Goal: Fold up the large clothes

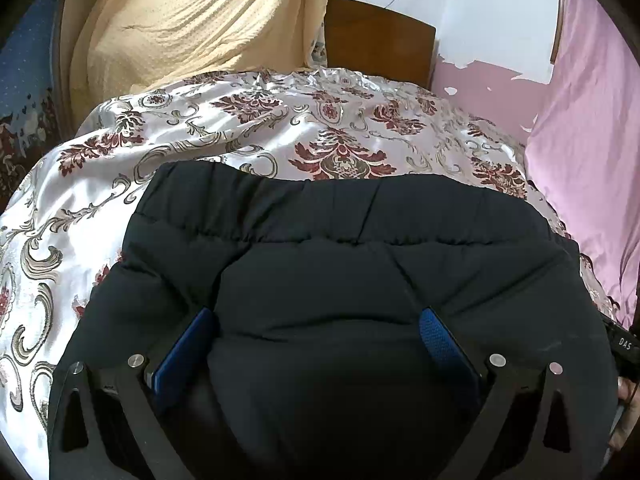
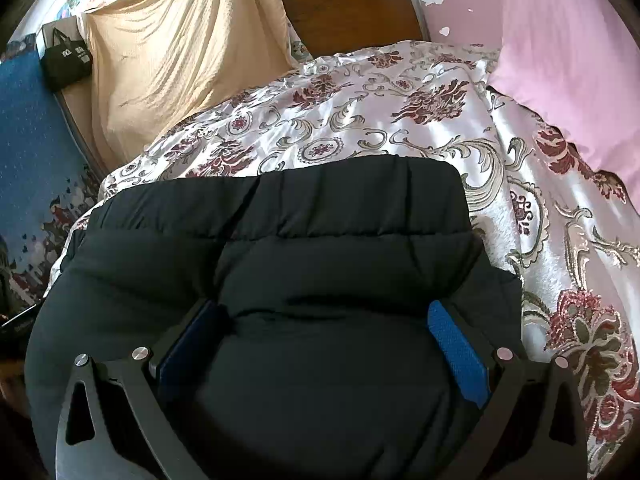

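The left hand-held gripper (image 1: 318, 330) stands with its blue-padded fingers (image 1: 436, 336) spread wide, pressed into a black quilted puffer jacket (image 1: 340, 248) bulging between them — whether it truly grips cannot be told. The right hand-held gripper (image 2: 326, 326) sits the same way on the jacket (image 2: 320, 248). The padded, stitched garment lies folded on the floral bedspread (image 1: 248, 120) — its long axis running away toward the wooden headboard (image 2: 352, 12).
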`<state>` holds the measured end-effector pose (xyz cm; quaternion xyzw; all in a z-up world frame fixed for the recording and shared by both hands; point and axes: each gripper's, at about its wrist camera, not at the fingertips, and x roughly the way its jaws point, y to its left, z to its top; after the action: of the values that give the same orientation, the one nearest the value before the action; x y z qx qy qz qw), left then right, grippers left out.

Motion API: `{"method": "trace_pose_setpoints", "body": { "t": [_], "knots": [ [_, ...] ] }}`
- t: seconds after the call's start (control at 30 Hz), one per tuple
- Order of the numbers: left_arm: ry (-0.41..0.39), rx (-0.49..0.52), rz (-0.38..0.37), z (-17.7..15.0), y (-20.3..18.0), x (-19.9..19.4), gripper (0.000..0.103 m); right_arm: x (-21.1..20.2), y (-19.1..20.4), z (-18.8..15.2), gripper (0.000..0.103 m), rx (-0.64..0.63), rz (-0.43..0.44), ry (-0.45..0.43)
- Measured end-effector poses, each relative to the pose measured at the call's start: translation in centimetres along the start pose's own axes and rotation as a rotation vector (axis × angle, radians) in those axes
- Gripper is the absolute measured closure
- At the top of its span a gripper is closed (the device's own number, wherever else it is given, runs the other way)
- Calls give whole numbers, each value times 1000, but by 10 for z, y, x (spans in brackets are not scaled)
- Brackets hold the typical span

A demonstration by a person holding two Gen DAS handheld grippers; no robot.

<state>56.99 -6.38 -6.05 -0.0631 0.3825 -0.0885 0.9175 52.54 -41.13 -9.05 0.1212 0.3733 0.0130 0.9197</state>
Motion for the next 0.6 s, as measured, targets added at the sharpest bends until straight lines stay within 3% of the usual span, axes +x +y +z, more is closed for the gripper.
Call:
{"method": "trace_pose_setpoints", "body": {
  "t": [0.6],
  "knots": [
    [-7, -1, -1, -2, 0, 1, 0, 5, -3, -2, 1, 11, 11, 1]
  ]
}}
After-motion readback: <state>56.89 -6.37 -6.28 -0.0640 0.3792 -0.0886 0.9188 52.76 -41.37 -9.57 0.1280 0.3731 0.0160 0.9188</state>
